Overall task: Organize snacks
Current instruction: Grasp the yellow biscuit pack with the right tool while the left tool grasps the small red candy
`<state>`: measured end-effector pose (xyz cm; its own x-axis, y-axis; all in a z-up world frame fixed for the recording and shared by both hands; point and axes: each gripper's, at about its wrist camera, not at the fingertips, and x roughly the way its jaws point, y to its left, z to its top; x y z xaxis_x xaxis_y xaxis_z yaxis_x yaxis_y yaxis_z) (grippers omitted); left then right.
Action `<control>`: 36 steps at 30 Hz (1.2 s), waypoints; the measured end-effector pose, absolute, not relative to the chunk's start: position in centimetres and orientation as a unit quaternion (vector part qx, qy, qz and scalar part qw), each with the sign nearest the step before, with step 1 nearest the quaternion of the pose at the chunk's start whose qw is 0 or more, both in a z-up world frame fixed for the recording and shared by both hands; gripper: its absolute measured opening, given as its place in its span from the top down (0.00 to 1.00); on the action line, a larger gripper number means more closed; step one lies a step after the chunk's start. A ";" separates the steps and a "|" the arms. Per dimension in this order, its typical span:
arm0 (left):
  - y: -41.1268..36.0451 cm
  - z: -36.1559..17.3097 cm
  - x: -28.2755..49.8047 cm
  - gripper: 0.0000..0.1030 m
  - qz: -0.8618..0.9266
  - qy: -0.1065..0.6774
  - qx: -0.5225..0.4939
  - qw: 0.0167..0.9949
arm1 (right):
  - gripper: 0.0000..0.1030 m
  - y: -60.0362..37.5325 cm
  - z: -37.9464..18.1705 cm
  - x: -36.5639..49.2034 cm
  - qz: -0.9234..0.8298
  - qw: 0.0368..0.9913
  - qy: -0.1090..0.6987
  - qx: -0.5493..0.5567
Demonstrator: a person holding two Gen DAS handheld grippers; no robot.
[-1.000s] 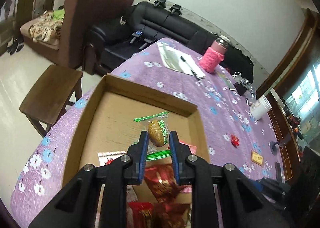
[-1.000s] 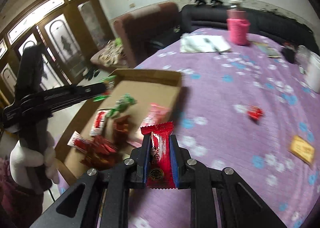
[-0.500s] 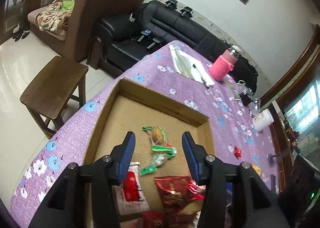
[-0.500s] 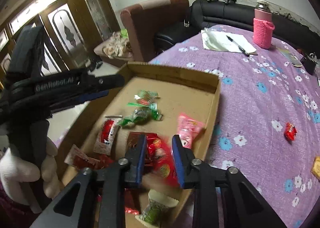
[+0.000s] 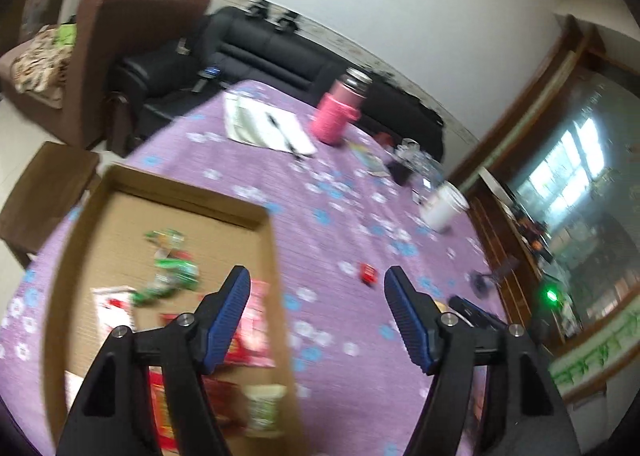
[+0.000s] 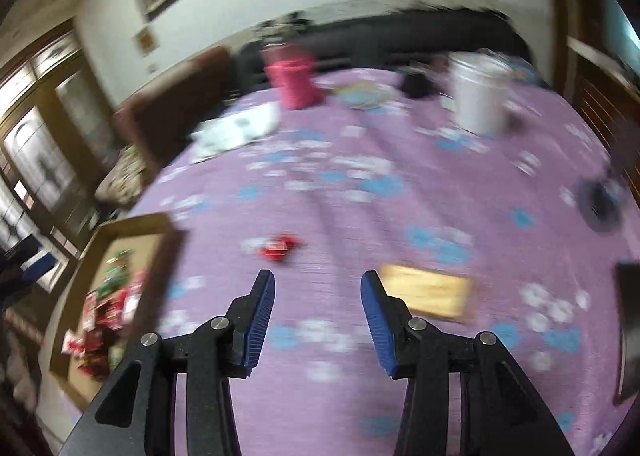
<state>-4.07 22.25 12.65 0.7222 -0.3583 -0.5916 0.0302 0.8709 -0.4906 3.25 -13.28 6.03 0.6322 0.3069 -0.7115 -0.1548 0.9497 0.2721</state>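
A shallow cardboard box (image 5: 168, 188) (image 6: 136, 226) on the purple flowered tablecloth holds several green and red snack packets (image 5: 172, 268). A small red candy (image 5: 369, 273) (image 6: 278, 247) and a flat yellow packet (image 6: 426, 290) lie loose on the cloth. My left gripper (image 5: 318, 310) is open and empty, over the box's right edge. My right gripper (image 6: 318, 310) is open and empty above the cloth, with the red candy ahead on its left and the yellow packet just right of its right finger.
A pink bottle (image 5: 338, 112) (image 6: 294, 80), papers with a pen (image 5: 266, 128), a white cup (image 5: 444, 204) (image 6: 480, 94) and small dark items stand at the table's far side. A black sofa, brown armchair and wooden stool (image 5: 44, 184) lie beyond.
My left gripper let go of the green-wrapped snack in the box, opened wide and swung right. My right gripper dropped the red packet into the box, opened and swung right over the cloth.
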 end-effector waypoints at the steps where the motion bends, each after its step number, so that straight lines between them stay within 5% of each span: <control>1: 21.5 12.7 -4.2 0.33 -0.116 0.359 -0.228 0.898 | 0.53 -14.4 5.7 3.5 0.117 0.899 0.411 0.095; 11: 15.1 11.1 -2.0 0.31 -0.154 0.412 -0.199 0.876 | 0.53 -17.9 0.6 9.2 0.131 0.870 0.457 0.128; 21: 8.3 7.3 5.7 0.31 -0.185 0.462 -0.139 0.856 | 0.53 -15.1 0.7 4.7 0.221 0.844 0.480 0.096; 25: 4.9 5.2 9.5 0.31 -0.198 0.481 -0.076 0.851 | 0.33 -15.3 1.3 2.9 0.229 0.856 0.460 0.059; 28: 3.4 3.4 11.5 0.31 -0.191 0.497 -0.040 0.845 | 0.33 -16.4 0.9 2.8 0.250 0.848 0.462 0.070; 30: 2.7 2.4 12.2 0.36 -0.193 0.506 -0.022 0.840 | 0.33 -16.9 0.8 3.1 0.260 0.844 0.463 0.079; 34: 1.7 1.2 12.1 0.71 -0.181 0.510 0.028 0.841 | 0.33 -16.7 0.7 2.9 0.274 0.842 0.461 0.061; 36: 1.7 1.1 11.7 0.75 -0.191 0.517 0.024 0.834 | 0.33 -16.2 0.5 2.8 0.285 0.834 0.469 0.053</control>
<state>11.69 1.75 1.12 0.3928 -0.2946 -0.8712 0.3437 0.9257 -0.1581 2.84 -16.19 0.45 0.3978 0.5245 -0.7528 -0.4252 0.8325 0.3553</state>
